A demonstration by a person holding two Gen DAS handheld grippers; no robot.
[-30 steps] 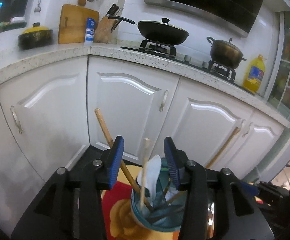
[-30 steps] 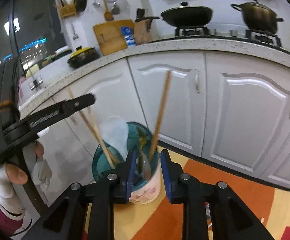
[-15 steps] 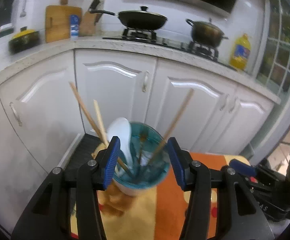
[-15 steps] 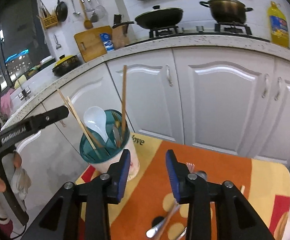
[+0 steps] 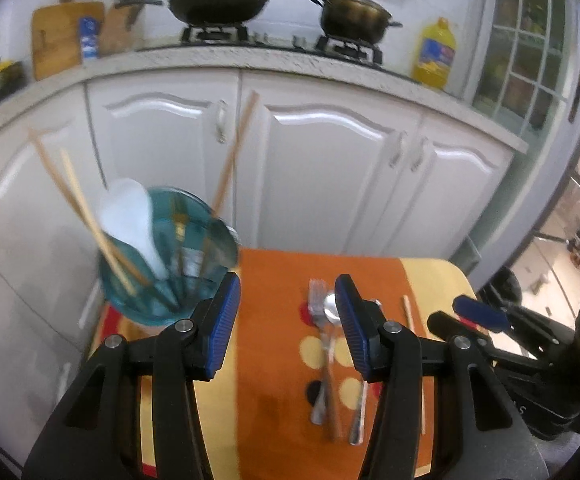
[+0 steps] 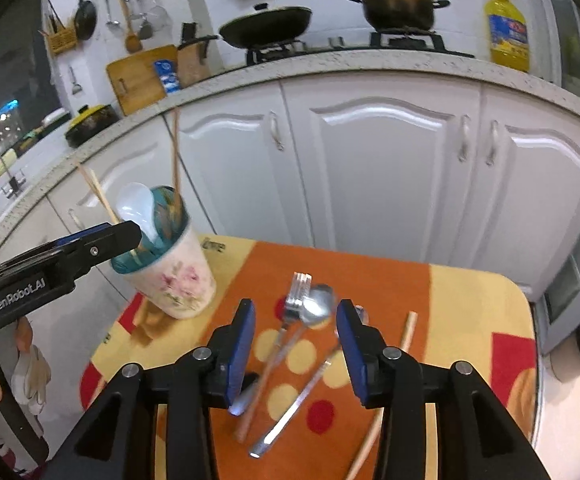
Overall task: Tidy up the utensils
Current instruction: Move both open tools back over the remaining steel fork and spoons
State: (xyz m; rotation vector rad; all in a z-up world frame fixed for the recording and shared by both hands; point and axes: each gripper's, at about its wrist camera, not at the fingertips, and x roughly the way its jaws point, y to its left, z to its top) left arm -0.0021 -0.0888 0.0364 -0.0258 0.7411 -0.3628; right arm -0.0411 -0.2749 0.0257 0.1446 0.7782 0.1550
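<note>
Steel fork (image 6: 297,295), spoons (image 6: 317,307), chopstick (image 6: 406,333) loose on table (image 6: 469,300); cup (image 6: 170,276) part-filled. Both grippers' fingers open, empty: left (image 5: 288,324), right (image 6: 294,350).

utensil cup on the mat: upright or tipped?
Upright. The utensil cup stands on its base on the mat, with chopsticks and a white spoon sticking up from it.

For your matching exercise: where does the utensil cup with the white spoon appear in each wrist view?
Left wrist: utensil cup at left of centre, just beyond the left tongs.
Right wrist: cup at left, left of the right tongs.
Shared landmark: the yellow oil bottle on the counter.
</note>
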